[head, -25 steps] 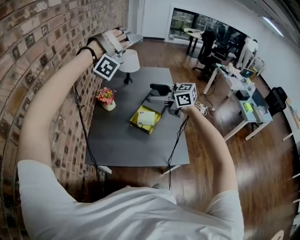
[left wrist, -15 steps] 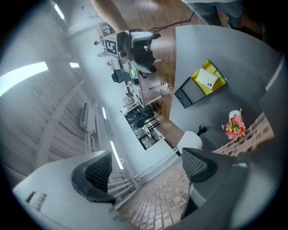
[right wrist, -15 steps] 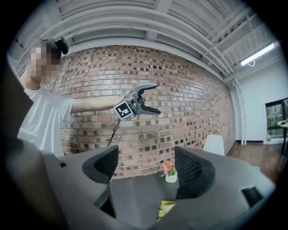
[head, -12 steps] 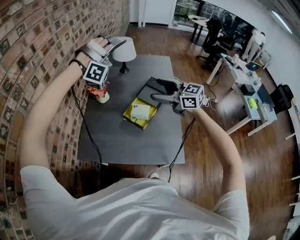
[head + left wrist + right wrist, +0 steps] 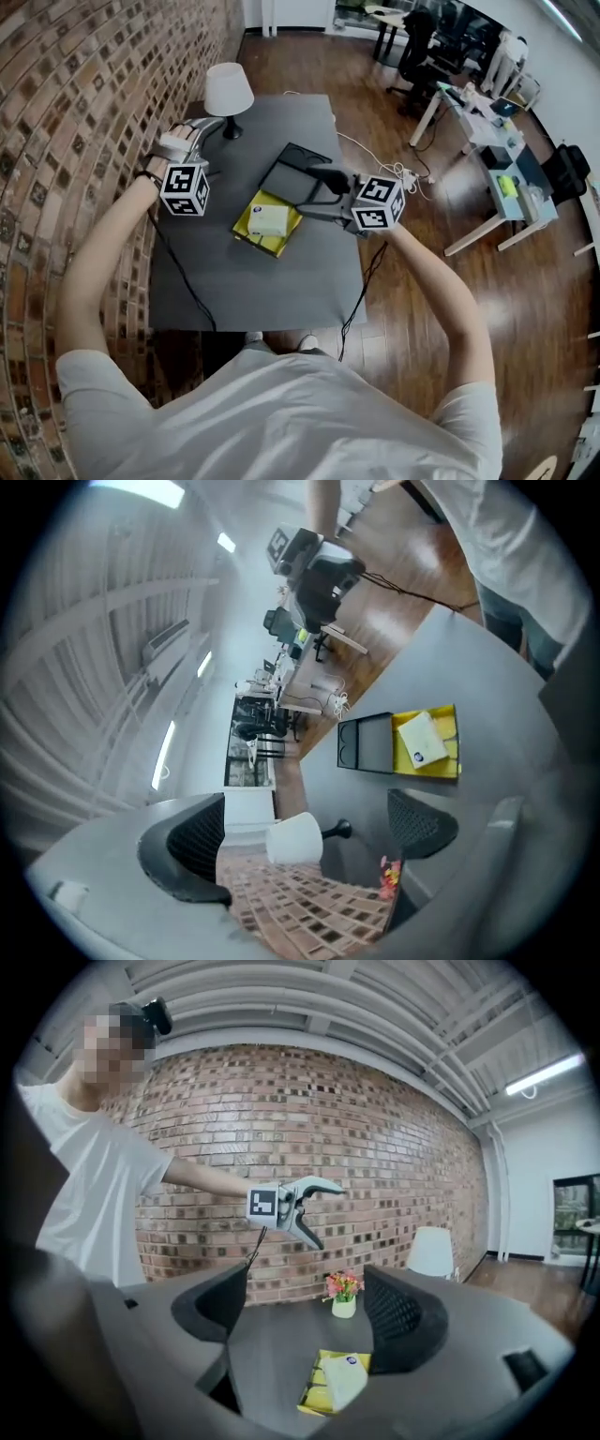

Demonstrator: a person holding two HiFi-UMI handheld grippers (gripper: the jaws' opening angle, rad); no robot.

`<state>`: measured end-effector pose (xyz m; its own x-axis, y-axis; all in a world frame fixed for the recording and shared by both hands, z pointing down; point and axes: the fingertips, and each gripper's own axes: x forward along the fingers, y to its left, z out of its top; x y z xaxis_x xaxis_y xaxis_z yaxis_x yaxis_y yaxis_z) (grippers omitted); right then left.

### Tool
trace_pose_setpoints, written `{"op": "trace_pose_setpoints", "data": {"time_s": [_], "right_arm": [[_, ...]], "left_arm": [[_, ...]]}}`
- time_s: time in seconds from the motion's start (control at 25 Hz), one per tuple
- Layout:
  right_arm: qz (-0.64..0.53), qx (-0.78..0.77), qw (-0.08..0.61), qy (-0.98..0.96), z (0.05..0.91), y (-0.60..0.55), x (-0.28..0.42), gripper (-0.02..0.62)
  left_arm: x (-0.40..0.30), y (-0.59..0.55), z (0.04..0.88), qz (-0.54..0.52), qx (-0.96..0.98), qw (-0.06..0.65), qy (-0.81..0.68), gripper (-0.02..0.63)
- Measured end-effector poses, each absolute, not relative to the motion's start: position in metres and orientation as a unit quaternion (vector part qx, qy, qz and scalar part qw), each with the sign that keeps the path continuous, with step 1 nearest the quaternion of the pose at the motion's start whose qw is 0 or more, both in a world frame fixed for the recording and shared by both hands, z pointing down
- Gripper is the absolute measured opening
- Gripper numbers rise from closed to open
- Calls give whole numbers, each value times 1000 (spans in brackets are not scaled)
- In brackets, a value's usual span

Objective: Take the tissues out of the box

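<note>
Spotter: Tissue box (image 5: 265,227) lies near the middle of the grey counter (image 5: 253,281). It is yellow, with a pale packet (image 5: 269,218) on top.

Checker: What is next to it?

Spotter: A black tray (image 5: 302,167), just beside it on the far right. A lamp (image 5: 229,89) with a white shade stands at the far left corner, close to the brick wall (image 5: 75,112).

Checker: Where is the left gripper (image 5: 302,834)?

Spotter: It is in the air over the counter's left edge, near the lamp and well apart from the box. Its fingers (image 5: 186,841) stand apart and have just been opening. They grip nothing; only the lamp and the wall show between them, far beyond.

Checker: And the right gripper (image 5: 317,192)?

Spotter: It hovers over the tray, just to the right of the box, pointing left across the counter. Its fingers (image 5: 405,1321) are apart too and hold nothing. In the right gripper view the box lies below and beyond them, untouched.

Checker: Anything else on the counter?

Spotter: A small pot of flowers (image 5: 343,1293) stands at the left edge by the wall. In the right gripper view the left gripper hangs higher than it.
</note>
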<state>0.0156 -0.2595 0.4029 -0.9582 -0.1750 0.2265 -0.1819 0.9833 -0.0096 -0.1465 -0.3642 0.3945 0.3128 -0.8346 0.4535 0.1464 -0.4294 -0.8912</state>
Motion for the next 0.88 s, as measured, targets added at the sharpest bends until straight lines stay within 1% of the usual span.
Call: {"op": "trace_pose_setpoints", "data": {"time_s": [0.08, 0.48, 0.88], "right_arm": [[25, 104, 99, -989, 405, -259, 21, 388], [25, 159, 109, -981, 422, -271, 57, 388], [33, 187, 139, -972, 446, -263, 81, 388]], "left_arm": [[-150, -363, 410, -521, -682, 442, 259, 545], [-173, -359, 475, -515, -730, 378, 241, 545], [-154, -341, 545, -505, -787, 295, 196, 532]]}}
